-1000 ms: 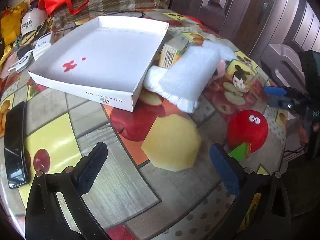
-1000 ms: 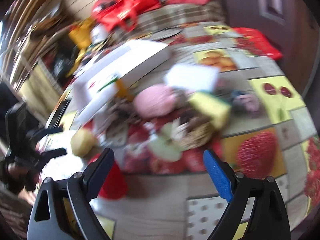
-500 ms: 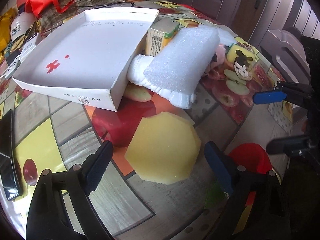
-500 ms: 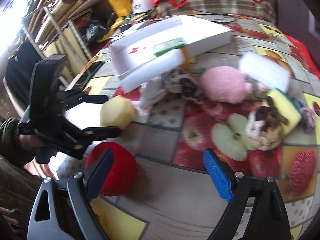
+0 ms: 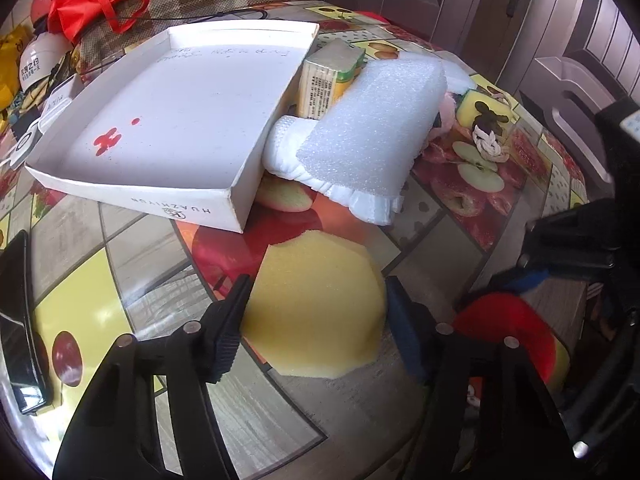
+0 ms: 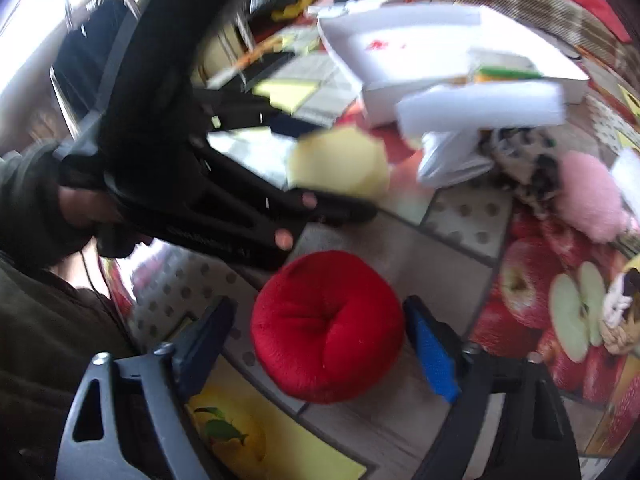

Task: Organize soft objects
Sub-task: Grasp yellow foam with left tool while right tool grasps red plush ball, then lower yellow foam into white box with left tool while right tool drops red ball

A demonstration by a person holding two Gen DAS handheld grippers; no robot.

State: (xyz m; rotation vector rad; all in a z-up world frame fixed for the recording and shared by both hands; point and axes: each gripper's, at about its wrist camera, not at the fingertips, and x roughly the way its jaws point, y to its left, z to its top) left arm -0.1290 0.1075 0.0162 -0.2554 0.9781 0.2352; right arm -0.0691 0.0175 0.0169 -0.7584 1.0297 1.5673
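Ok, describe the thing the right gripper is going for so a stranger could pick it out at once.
Start at the white cardboard tray on the fruit-print table, then come toward the near edge, past the yellow sponge. Between the closing jaws of the right gripper, not yet pinched, sits the red plush ball: the only round, solid-red, dimpled thing there.

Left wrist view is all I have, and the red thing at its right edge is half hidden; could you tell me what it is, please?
Observer: It is a round red plush cushion with a dimple in its middle, lying on the table.
Operator: Thank you; is the right gripper on it?
Observer: It straddles the cushion with its jaws closing; a gap shows at each pad.
Operator: What is the pink thing behind the white foam block?
Observer: A fluffy pink plush ball, resting on the table.
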